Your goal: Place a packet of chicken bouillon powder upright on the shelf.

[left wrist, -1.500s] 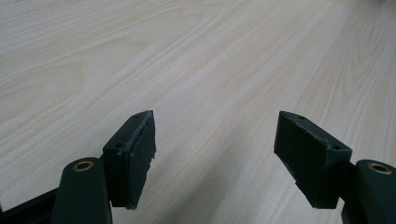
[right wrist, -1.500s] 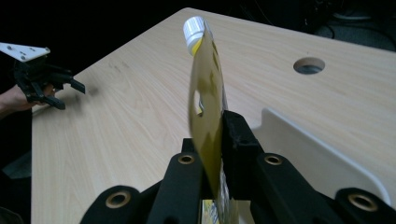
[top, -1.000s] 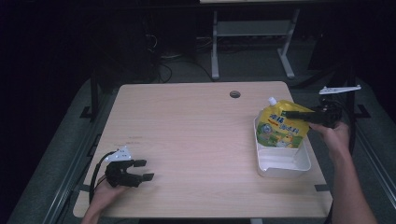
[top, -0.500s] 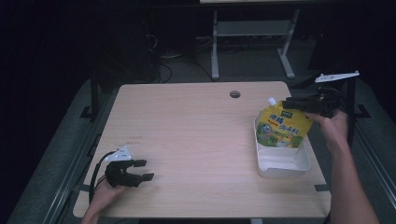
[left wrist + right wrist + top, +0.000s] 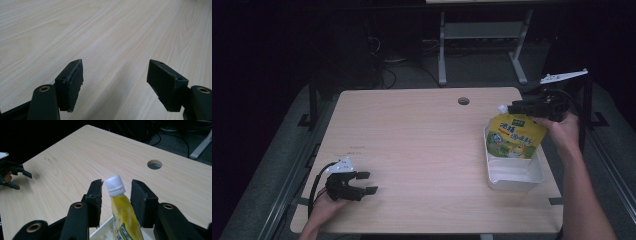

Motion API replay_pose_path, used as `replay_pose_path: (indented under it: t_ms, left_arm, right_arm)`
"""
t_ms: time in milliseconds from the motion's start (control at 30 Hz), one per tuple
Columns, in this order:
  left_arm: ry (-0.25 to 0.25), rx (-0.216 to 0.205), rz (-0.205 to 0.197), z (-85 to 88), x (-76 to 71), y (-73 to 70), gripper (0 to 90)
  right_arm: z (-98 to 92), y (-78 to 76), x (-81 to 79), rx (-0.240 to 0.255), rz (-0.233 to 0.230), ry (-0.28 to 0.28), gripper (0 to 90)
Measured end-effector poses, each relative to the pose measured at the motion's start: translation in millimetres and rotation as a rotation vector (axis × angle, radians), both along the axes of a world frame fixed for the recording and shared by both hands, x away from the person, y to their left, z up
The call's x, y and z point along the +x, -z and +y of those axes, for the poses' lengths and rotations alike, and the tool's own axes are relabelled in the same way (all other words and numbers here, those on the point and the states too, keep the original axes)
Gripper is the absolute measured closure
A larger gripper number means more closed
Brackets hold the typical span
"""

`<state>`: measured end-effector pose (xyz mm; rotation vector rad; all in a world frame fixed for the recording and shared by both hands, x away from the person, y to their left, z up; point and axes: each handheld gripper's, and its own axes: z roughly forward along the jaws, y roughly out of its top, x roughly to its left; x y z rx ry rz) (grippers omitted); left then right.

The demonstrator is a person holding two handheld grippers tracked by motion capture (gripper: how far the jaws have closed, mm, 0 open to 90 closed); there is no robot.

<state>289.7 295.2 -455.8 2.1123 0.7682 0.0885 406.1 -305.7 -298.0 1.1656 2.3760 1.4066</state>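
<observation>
Lifting away from the pouch (image 5: 514, 137), the right gripper (image 5: 116, 195) has just been opening; its jaws flank the white cap (image 5: 114, 185) without pressing. That pouch leans in the white tray (image 5: 517, 175), likely released. Left gripper (image 5: 362, 183) rests wide open.

I see the table (image 5: 422, 145) evenly lit from above, surroundings nearly black; soft shadows, gripper views sharp, no glare.
</observation>
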Motion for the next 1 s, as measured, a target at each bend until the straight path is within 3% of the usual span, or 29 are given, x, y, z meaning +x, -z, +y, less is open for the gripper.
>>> replay_pose_path:
  t_ms: [67,133,300,433,767,1000]
  left_arm:
    - [0.000,-0.003,0.000,0.3,0.2,-0.1,28.8]
    - [0.000,-0.005,0.001,0.6,0.6,0.1,28.8]
    - [0.002,-0.005,0.000,0.6,0.7,-0.4,28.8]
    - [0.006,-0.005,-0.001,0.4,0.1,-1.3,28.8]
    - [0.008,-0.017,-0.008,1.8,0.7,-2.9,28.6]
    - [0.006,-0.005,-0.021,1.9,1.3,-5.7,27.8]
  right_arm:
    - [0.7,-1.2,-0.3,0.000,-0.005,0.002,61.1]
    - [3.4,-2.5,0.4,-0.035,0.005,0.018,61.1]
    - [12.3,-4.0,2.2,-0.034,-0.001,0.013,59.0]
    - [21.2,-3.6,2.9,-0.001,0.002,-0.027,57.3]
    - [43.9,-10.4,-2.0,-0.017,-0.023,-0.059,55.7]
    - [64.0,-9.4,-7.3,-0.019,-0.016,-0.093,53.3]
